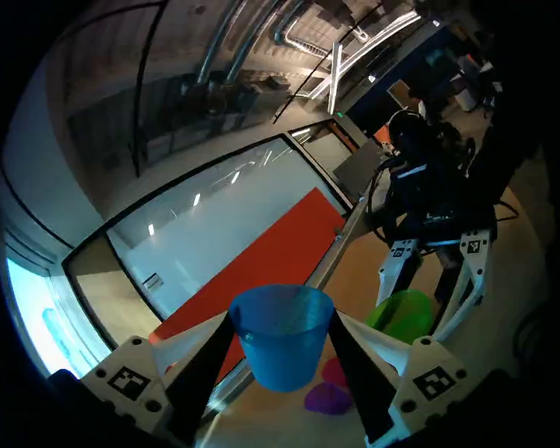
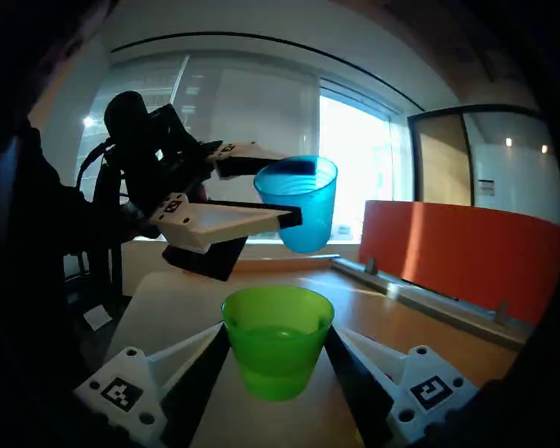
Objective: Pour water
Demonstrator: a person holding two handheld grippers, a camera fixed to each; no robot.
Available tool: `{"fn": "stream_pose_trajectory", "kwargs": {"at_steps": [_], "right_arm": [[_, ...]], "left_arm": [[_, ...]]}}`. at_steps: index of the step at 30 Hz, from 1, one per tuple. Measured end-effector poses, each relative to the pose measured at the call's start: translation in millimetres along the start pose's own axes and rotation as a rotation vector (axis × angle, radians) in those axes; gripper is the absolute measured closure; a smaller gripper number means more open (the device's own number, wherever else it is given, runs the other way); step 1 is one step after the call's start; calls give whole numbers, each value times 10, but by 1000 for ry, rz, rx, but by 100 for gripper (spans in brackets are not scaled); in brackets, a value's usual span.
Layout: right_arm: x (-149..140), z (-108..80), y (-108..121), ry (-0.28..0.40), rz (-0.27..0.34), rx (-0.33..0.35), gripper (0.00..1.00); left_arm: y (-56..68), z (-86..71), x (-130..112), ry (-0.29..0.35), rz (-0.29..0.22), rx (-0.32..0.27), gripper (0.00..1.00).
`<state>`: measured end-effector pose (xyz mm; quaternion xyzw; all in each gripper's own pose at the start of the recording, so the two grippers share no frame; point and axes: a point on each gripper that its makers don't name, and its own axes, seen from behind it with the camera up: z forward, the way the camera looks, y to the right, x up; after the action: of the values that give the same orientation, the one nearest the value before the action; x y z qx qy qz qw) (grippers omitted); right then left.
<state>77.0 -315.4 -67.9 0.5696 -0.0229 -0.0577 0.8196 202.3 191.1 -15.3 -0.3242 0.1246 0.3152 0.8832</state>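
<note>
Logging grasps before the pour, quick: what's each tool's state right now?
Left tool: shut on the blue translucent plastic cup.
Right tool: shut on the green translucent plastic cup.

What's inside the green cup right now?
The green cup appears to hold clear liquid; its level shows through the translucent wall, below the rim. The inner bottom is hidden by the near wall.

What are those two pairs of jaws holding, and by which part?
The left gripper holds the blue cup, the right gripper the green cup; each has its jaws pressed on opposite sides of the cup's wall, below the rim.
</note>
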Motion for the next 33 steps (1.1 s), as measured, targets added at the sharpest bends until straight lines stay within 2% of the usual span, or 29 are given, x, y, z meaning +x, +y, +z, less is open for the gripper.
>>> {"fn": "stream_pose_trajectory", "kwargs": {"at_steps": [9, 27, 33], "right_arm": [[10, -7, 6, 4, -2, 0, 12], [72, -10, 5, 10, -10, -1, 12], [89, -23, 11, 15, -8, -2, 13]], "left_arm": [[-9, 30, -101, -29, -173, -10, 14], [-71, -5, -193, -35, -423, -19, 14], [-45, 12, -261, -47, -540, -31, 14]]}}
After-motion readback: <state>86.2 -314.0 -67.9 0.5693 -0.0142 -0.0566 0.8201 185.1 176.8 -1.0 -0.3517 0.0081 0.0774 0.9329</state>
